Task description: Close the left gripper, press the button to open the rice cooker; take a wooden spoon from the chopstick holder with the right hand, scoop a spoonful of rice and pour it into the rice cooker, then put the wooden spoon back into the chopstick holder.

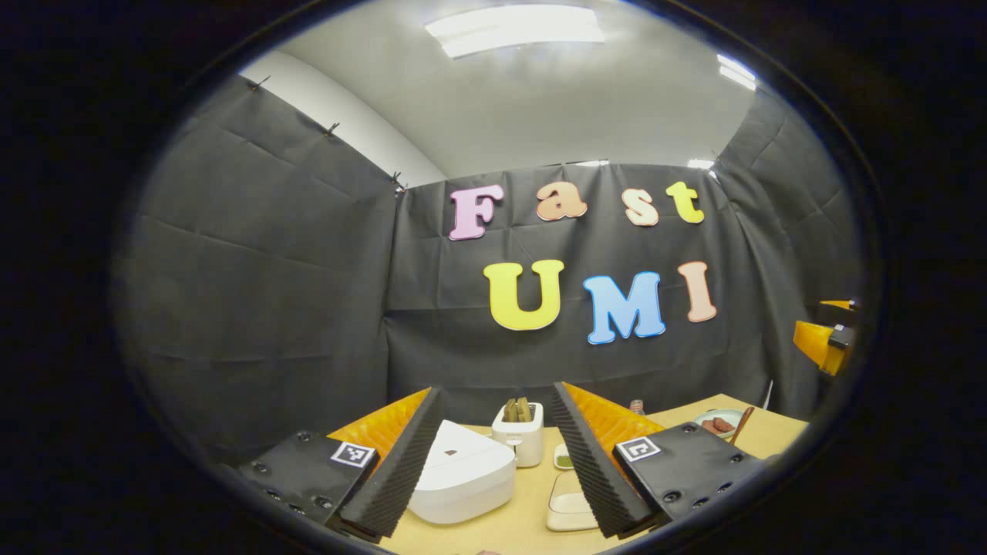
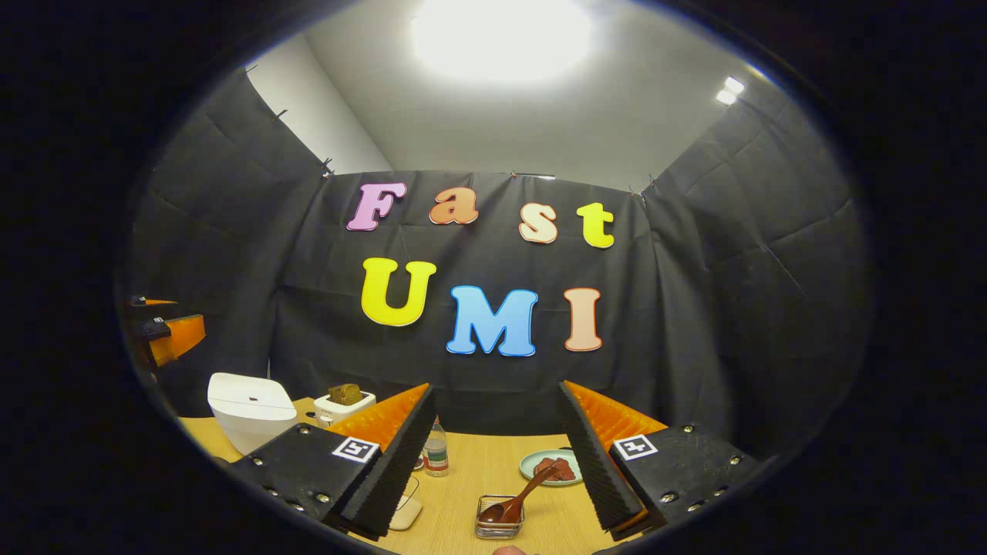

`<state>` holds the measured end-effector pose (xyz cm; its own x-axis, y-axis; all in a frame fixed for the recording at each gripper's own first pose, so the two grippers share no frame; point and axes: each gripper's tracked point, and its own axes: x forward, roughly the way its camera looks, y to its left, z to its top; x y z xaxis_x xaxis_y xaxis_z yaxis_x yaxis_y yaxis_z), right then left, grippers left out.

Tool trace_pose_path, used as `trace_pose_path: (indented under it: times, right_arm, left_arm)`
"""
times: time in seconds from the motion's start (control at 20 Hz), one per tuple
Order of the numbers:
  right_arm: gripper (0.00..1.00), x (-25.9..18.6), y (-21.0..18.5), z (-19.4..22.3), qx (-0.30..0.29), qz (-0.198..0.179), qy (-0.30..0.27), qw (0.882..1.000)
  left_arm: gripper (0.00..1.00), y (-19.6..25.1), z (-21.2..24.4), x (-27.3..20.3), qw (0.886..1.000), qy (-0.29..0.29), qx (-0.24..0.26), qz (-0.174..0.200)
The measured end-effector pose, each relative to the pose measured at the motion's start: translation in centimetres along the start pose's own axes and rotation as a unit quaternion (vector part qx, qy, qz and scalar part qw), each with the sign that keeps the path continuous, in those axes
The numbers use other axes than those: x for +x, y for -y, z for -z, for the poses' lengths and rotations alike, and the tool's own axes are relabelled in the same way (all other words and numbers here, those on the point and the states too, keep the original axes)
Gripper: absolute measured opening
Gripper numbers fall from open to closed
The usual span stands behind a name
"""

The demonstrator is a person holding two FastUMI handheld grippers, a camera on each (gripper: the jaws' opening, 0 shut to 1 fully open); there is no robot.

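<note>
Both tools stand apart, empty. Ahead of the right tool point(image 2: 493, 455), the wooden spoon point(image 2: 520, 495) looks light, stiff; grip its raised handle.

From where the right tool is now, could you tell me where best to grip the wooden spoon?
Probably grip the wooden spoon on its bare handle, which slants up and right out of the wire holder, coming from above; its bowl sits low inside.
</note>
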<state>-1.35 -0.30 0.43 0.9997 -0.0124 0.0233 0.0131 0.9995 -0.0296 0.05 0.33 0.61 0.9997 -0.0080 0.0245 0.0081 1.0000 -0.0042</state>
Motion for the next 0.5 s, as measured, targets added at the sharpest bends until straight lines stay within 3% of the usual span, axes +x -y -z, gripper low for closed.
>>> trace_pose_path:
  times: [0.4, 0.5]
  right_arm:
    - [0.95, 0.2, 0.9, 0.89, 0.002, 0.018, -0.011, 1.0]
    - [0.95, 0.56, 1.0, 0.9, 0.0, 0.021, -0.012, 1.0]
  left_arm:
    - [0.97, 0.32, -0.04, 0.55, 1.0, -0.004, -0.001, 0.014]
    - [0.88, 0.37, 0.02, 1.01, 1.0, -0.005, -0.001, 0.016]
